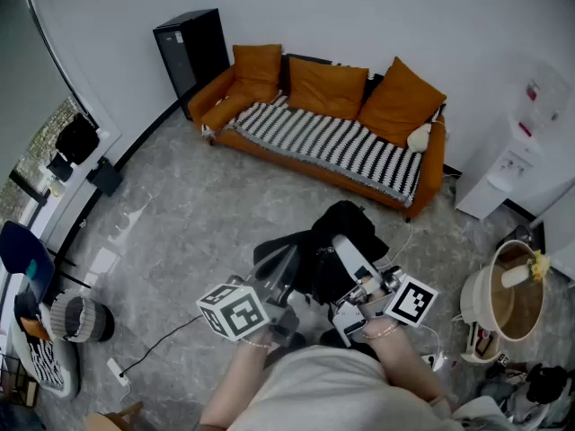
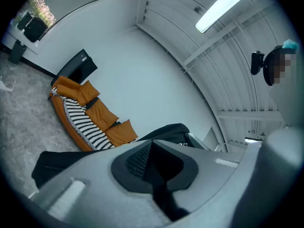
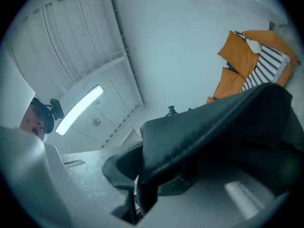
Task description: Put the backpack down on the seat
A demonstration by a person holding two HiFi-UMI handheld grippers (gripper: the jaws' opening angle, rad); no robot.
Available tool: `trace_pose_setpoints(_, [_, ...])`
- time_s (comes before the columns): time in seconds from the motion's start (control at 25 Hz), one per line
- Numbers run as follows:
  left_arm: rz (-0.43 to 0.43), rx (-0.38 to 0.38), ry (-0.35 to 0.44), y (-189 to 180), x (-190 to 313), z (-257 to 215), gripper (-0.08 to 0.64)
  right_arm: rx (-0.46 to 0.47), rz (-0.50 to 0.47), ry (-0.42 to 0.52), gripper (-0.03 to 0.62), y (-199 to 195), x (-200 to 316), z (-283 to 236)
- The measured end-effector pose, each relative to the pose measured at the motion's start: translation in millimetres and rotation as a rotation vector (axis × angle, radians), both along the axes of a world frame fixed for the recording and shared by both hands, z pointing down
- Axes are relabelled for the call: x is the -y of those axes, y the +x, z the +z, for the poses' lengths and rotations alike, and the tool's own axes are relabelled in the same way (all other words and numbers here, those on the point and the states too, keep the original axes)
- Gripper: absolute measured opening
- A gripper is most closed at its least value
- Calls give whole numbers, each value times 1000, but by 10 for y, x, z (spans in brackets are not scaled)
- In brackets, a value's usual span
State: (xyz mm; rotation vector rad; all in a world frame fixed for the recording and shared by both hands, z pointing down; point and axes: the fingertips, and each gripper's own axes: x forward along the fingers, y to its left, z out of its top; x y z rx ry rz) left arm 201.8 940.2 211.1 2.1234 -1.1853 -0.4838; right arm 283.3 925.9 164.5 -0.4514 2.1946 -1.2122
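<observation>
I hold a black backpack [image 1: 346,232] in the air over the grey floor, in front of the orange sofa [image 1: 269,151]. The sofa's seat is covered by a black-and-white striped blanket [image 1: 341,146]. My left gripper [image 1: 278,272] is at the bag's left side. In the left gripper view its jaws [image 2: 154,167] are shut on a black strap, with the backpack [image 2: 171,131] behind them. My right gripper [image 1: 352,257] holds the bag's right side. The right gripper view shows it [image 3: 142,184] shut on a padded part of the backpack [image 3: 223,122]. The sofa [image 3: 259,75] lies beyond.
Three orange cushions [image 1: 328,86] and a small white plush [image 1: 419,136] lie on the sofa. A black cabinet [image 1: 190,48] stands at its left end and a white water dispenser [image 1: 517,164] to its right. A round bin [image 1: 508,299] is near my right. A cable [image 1: 153,344] crosses the floor.
</observation>
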Motion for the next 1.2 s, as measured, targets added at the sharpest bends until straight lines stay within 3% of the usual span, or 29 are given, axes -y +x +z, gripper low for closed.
trace_pose_setpoints(0.36, [14,-13,-19,31,22,92,6,-21,-13,-17,77,-28,15,62])
trace_pose_setpoints(0.92, [53,-20,-3,-335,203,135,6,-11,-2,-7,77,-434,143,111])
trace_pose_setpoints(1.2, [48,-5,-40,-587,369,245,6,-22,20,-82,77,-617,377,346])
